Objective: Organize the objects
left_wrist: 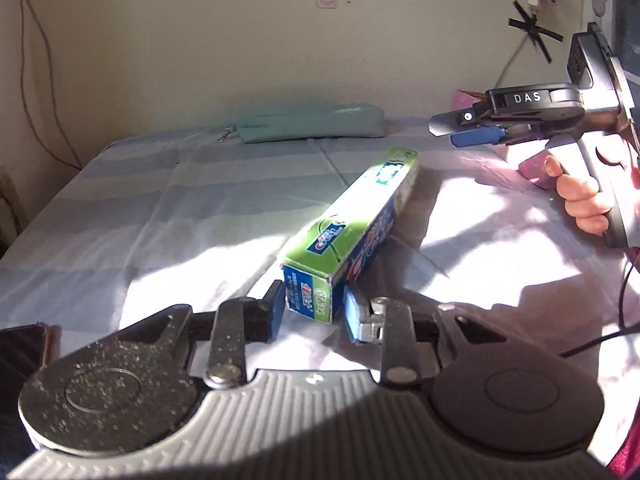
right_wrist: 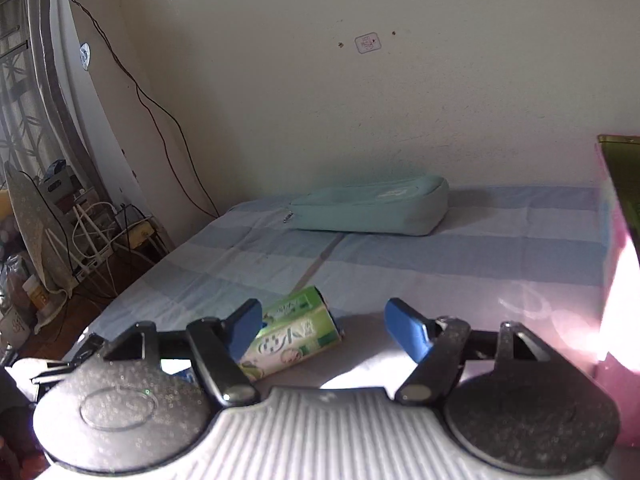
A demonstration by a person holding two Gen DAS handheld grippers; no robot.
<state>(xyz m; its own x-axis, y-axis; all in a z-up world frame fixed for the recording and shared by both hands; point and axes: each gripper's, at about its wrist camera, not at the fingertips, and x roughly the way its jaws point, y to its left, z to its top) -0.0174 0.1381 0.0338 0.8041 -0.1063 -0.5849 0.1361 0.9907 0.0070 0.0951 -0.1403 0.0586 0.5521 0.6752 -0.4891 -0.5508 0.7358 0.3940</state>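
Note:
A green and blue toothpaste box (left_wrist: 352,232) lies on the striped cloth, its near end between the blue pads of my left gripper (left_wrist: 310,312). The jaws are open with small gaps on both sides of the box. My right gripper (right_wrist: 324,330) is open and empty, held above the cloth; it shows in the left wrist view (left_wrist: 460,130) at the upper right. The box's far end (right_wrist: 296,334) lies below the right gripper's left pad. A teal pencil case (left_wrist: 312,126) lies at the back by the wall, also in the right wrist view (right_wrist: 372,208).
A pink box (right_wrist: 618,280) stands at the right edge of the table. A dark object (left_wrist: 24,356) lies at the lower left. The wall runs behind the table; cables and clutter (right_wrist: 92,236) sit on the floor past the left table edge.

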